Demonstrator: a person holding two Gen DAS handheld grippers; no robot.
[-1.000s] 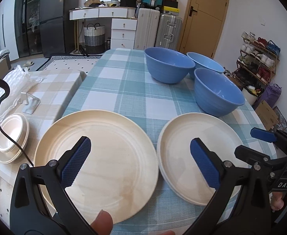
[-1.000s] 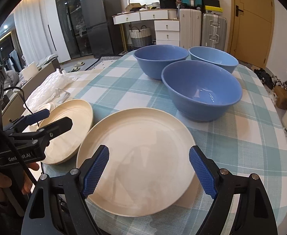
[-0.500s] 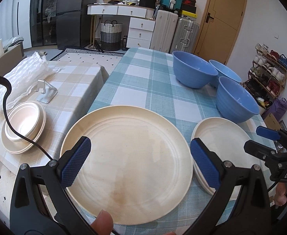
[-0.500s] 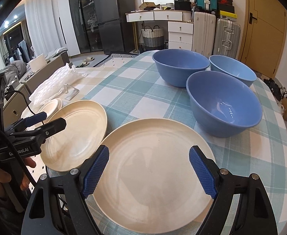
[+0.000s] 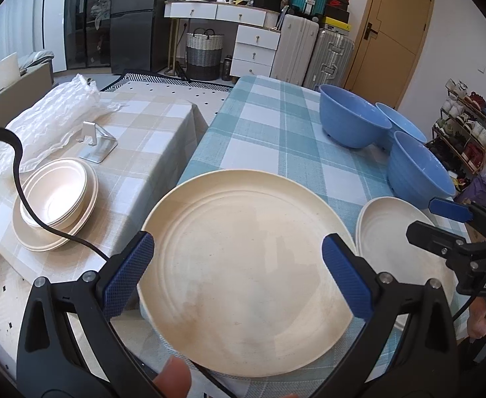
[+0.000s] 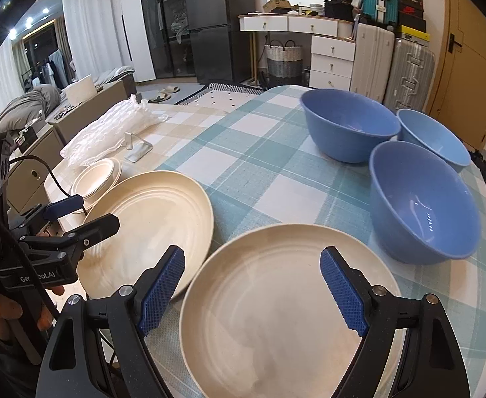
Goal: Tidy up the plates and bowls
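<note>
Two cream plates lie side by side at the near edge of the checked table. My left gripper (image 5: 236, 245) hovers open over the larger plate (image 5: 246, 272), with nothing between its fingers. My right gripper (image 6: 253, 258) hangs open above the other plate (image 6: 276, 305), also empty. Each gripper shows in the other's view: the right gripper (image 5: 424, 219) over its plate (image 5: 389, 229), and the left gripper (image 6: 95, 212) over the left plate (image 6: 150, 219). Three blue bowls (image 6: 349, 122) (image 6: 435, 139) (image 6: 422, 202) stand close together at the far right.
A lower side table on the left holds a stack of small cream bowls on a plate (image 5: 57, 199), a metal stand (image 5: 98, 142) and crumpled plastic wrap (image 5: 53, 122). A black cable (image 5: 17, 165) loops over that stack. Drawers, suitcases and a door lie beyond.
Both grippers have slid to the left along the table's near edge, so the plates and bowls sit further right in each view. Both stay open.
</note>
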